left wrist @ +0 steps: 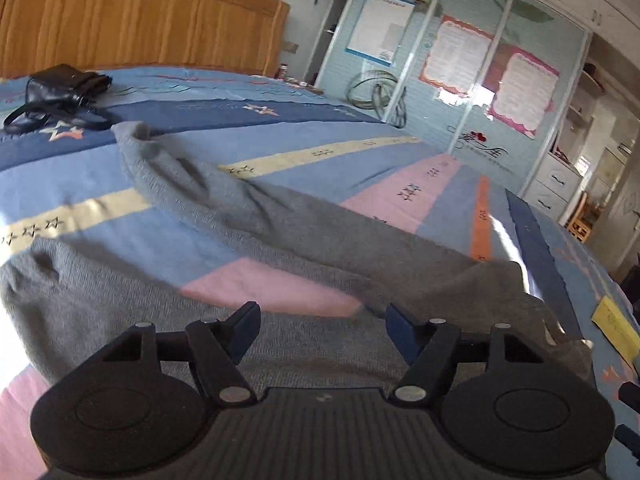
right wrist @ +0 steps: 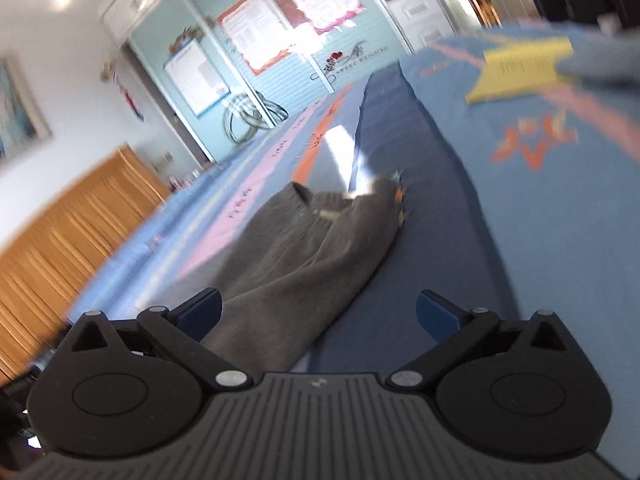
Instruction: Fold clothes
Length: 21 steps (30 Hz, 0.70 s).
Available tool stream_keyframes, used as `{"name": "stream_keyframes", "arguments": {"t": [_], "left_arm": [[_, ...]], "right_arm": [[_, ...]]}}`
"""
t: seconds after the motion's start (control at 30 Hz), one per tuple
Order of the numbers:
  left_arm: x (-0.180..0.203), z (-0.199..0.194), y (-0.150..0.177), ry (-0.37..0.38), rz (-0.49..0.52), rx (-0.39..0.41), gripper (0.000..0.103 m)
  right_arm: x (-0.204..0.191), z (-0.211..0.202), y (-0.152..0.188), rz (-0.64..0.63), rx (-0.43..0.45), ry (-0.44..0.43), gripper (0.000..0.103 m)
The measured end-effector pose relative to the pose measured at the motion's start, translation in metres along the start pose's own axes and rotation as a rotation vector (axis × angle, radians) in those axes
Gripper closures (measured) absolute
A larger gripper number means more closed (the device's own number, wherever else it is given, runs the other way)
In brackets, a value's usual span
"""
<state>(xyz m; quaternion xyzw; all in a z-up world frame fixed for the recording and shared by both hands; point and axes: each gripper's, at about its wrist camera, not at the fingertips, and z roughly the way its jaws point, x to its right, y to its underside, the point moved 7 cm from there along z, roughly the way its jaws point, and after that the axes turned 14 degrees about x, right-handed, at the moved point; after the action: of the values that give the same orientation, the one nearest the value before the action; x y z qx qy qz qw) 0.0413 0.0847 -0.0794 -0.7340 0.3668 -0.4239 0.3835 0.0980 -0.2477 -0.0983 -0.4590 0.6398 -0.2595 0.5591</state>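
Note:
A grey knitted garment lies spread on the bed's striped cover, one long part reaching up toward the far left, its body running under the camera. My left gripper hovers over the garment's near part, jaws apart, nothing between the blue pads. In the right wrist view, which is tilted and blurred, a grey part of the garment with a ribbed opening lies on the cover's dark blue stripe. My right gripper stands wide open above its near end, pads clear of the cloth.
A black handbag sits on the bed at the far left before the wooden headboard. A yellow paper lies near the bed's right edge, the same yellow paper at upper right. Wardrobe with glass doors stands beyond the bed.

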Motion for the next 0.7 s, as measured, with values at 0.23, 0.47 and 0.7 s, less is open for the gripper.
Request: {"name": "stream_keyframes", "arguments": {"t": [0.23,0.47,0.7], "left_arm": [[-0.016,0.033,0.021,-0.040,-0.169,-0.074,0.024],[-0.033,0.043,0.020,-0.123,-0.271,-0.030,0.018],[-0.033,0.050,0.014,-0.155,-0.298,0.010,0.016]], "right_arm": [[-0.046,0.044,-0.022,-0.289,-0.028,-0.054,0.041],[-0.047,0.113,-0.046,-0.391,-0.062,0.005,0.039],[-0.061,0.175,-0.049,-0.394,-0.158,-0.076,0.024]]}}
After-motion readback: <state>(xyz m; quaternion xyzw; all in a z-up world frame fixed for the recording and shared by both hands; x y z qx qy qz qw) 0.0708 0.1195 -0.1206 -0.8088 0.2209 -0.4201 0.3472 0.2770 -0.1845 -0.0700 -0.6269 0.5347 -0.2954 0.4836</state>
